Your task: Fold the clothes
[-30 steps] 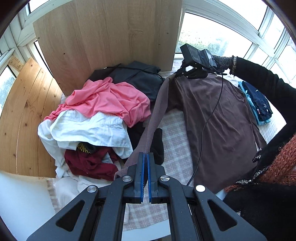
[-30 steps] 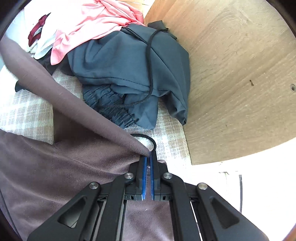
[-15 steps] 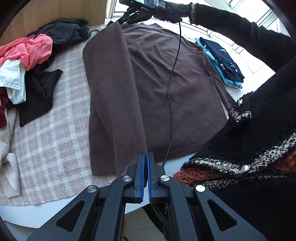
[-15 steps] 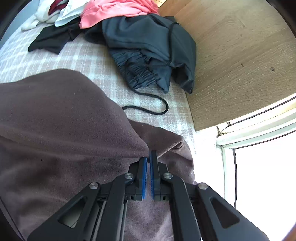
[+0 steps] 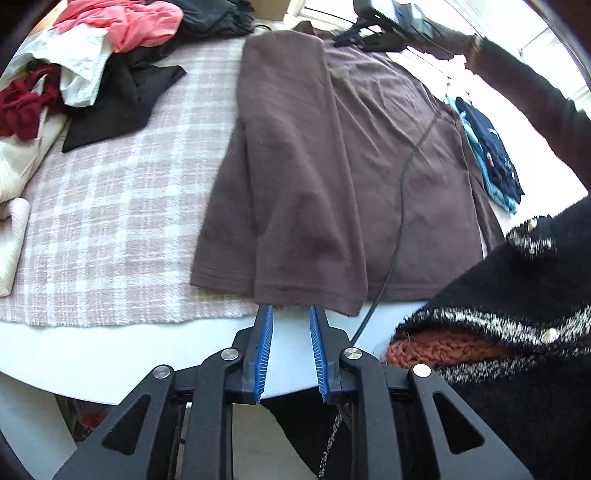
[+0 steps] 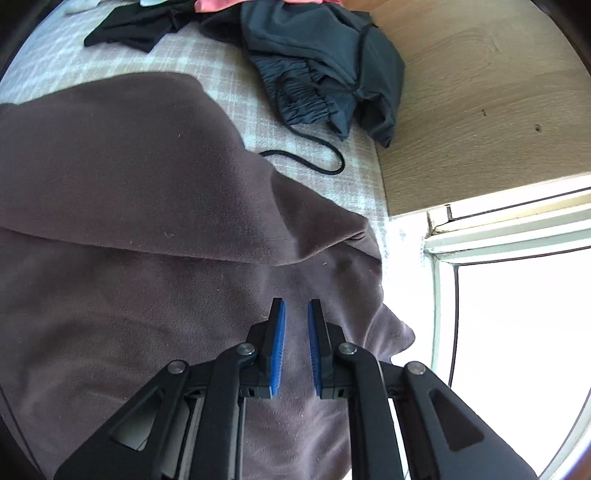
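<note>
A brown fleece top [image 5: 369, 177] lies flat on the checked blanket [image 5: 110, 236], its left side folded over onto its body [image 5: 291, 155]. My left gripper [image 5: 290, 314] is open and empty just in front of the folded hem. My right gripper [image 6: 295, 308] is open and empty over the top's collar end [image 6: 184, 258]; it also shows at the far edge in the left wrist view [image 5: 369, 33]. The fold line runs across the right wrist view [image 6: 221, 254].
A pile of pink [image 5: 129, 18], white, dark red and black clothes [image 5: 122, 96] lies at the far left. Dark grey drawstring trousers [image 6: 325, 74] lie beside a wooden panel [image 6: 480, 110]. Folded blue clothes [image 5: 487, 158] sit at the right. The person's black sleeve [image 5: 517, 332] is close right.
Both grippers carried the top's left side over onto its body, then opened and let go. The left gripper has drawn back to the table's front edge.
</note>
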`<state>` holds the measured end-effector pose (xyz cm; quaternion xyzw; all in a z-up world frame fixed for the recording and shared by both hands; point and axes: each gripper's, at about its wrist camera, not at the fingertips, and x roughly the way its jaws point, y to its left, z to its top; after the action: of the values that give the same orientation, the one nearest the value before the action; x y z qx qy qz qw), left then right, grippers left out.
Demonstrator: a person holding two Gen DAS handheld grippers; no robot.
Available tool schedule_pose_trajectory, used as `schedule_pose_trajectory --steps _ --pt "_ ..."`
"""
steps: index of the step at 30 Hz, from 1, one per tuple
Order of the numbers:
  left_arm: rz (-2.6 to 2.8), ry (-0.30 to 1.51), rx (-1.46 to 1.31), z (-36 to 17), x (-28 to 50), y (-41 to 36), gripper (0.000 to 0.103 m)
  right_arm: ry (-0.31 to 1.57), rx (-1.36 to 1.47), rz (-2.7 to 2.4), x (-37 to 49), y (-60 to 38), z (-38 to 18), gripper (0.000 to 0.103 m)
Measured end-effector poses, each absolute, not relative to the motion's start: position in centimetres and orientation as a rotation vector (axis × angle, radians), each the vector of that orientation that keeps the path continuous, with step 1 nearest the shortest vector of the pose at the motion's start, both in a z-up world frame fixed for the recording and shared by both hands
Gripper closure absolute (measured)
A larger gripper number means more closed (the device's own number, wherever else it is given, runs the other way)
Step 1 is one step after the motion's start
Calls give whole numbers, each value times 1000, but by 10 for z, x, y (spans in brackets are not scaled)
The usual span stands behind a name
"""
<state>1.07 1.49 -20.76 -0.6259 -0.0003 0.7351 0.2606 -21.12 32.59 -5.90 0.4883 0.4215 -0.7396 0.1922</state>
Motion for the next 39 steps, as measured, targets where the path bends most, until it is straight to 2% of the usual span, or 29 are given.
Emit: schedule_pose_trajectory --steps 2,4,5,6,7,12,14,15,16,22,23,24,25,26,32,35,39 --pt "2005 7 -1692 -213 1 13 83 1082 1310 -2048 -198 303 -37 90" --pt "1982 66 -1710 -225 -5 18 83 1064 1204 -1957 -184 265 -28 79" --pt "1964 76 -1723 -231 -6 20 83 1075 1169 -1902 -176 242 -28 69" --pt "1951 81 -1738 -238 -8 21 83 1087 1136 -1845 -169 220 -28 64" --pt "1942 80 -1750 -243 -9 23 83 1098 1104 -1789 -161 197 -28 64" --pt "1933 67 -1735 -249 -8 26 83 1267 980 -1504 -140 120 -61 64" --pt "1937 47 -1721 -248 -7 25 87 1320 963 -1413 -140 104 -72 64" --pt "1940 29 -1712 -247 -6 24 95 1329 967 -1372 -141 99 -75 64" --pt "1946 15 -1704 -245 -5 23 97 1335 971 -1332 -141 94 -78 64" --pt "2013 -3 -1637 -222 7 17 98 1354 1002 -1115 -125 78 -84 64" --pt "2033 5 -1624 -215 9 15 98 1351 1014 -1115 -124 79 -85 70" --pt "2056 22 -1611 -209 10 13 98 1346 1026 -1118 -125 79 -85 86" --pt "2079 43 -1600 -203 11 12 98 1342 1038 -1122 -125 79 -86 96" --pt "2090 55 -1588 -199 11 10 98 1337 1050 -1125 -125 79 -86 100" --pt "2111 149 -1611 -204 2 17 98 1232 1027 -1318 -137 84 -62 100" --pt "2136 110 -1660 -220 -7 12 98 1199 1074 -1372 -141 88 -63 99" --pt "2052 12 -1768 -247 -9 -2 93 1161 1172 -1379 -146 103 -62 90"
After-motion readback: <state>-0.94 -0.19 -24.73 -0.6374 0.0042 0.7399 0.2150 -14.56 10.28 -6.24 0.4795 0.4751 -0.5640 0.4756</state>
